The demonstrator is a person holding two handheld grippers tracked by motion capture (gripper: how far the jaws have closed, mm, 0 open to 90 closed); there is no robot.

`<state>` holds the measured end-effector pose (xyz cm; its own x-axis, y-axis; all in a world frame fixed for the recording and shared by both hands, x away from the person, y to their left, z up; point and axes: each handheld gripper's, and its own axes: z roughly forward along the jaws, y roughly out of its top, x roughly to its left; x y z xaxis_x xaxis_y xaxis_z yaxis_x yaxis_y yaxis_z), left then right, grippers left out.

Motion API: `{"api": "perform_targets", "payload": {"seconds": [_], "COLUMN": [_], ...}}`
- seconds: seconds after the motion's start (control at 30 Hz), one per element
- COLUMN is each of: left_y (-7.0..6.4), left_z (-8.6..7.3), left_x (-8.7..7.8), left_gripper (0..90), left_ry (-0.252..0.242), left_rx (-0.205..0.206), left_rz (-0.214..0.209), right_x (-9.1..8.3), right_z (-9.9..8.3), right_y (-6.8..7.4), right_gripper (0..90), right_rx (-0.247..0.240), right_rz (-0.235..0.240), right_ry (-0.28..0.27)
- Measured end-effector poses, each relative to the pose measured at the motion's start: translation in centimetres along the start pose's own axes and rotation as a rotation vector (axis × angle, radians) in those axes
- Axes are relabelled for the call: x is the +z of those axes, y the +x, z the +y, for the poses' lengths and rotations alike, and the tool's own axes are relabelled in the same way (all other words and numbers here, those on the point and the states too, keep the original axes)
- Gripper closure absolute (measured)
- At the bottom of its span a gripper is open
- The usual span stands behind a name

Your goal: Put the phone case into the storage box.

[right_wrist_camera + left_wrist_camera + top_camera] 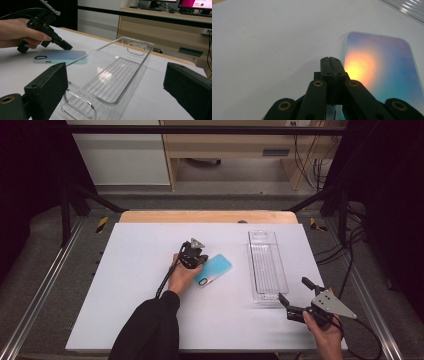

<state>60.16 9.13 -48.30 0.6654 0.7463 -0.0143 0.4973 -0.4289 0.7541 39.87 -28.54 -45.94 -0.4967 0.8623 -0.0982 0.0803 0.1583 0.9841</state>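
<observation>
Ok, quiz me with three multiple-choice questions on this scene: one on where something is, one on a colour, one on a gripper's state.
1. Where does the phone case lie?
A. inside the tray
B. on the table, left of the tray
C. on the floor

2. What colour is the tray?
A. clear
B. red
C. black

3. How do the right gripper's jaws stand?
A. shut on the tray
B. shut on the case
C. open

Answers: 1 B, the high view shows it flat beside the tray; 2 A, the table shows through it; 3 C, a wide gap separates the jaws.

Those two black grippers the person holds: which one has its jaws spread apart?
The right gripper, by the clear tray's near end, has its jaws spread wide. The left gripper, at the phone case, has its jaws pressed together.
</observation>
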Motion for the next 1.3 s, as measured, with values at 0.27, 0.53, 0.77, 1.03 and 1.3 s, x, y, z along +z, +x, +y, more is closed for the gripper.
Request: {"api": "perform_targets", "payload": {"seconds": [0.27, 0.53, 0.77, 1.03, 1.3], "left_y": [-1.7, -4.6, -6.2, -7.3, -8.1], "left_z": [0.1, 0.0, -0.7, -1.9, -2.4], "left_x": [-0.1, -0.4, -1.1, -2.3, -2.8], "left_gripper": [90.0, 90.0, 90.0, 90.0, 90.0], "left_ry": [0.017, 0.039, 0.041, 0.043, 0.039], "left_rx": [0.061, 0.143, 0.167, 0.170, 0.172], "left_rz": [-0.030, -0.103, -0.136, -0.162, -0.179], "right_x": [0.0, -0.1, -0.1, -0.1, -0.1], "right_z": [0.0, 0.1, 0.1, 0.1, 0.1], "right_y": [0.0, 0.0, 0.1, 0.1, 0.0], "right_gripper": [6.0, 6.0, 6.0, 6.0, 6.0], "right_rx": [-0.001, 0.003, 0.005, 0.011, 0.012], "right_rz": [0.000, 0.000, 0.003, 0.003, 0.001], "right_ry": [-0.002, -0.006, -0.004, -0.008, -0.011]}}
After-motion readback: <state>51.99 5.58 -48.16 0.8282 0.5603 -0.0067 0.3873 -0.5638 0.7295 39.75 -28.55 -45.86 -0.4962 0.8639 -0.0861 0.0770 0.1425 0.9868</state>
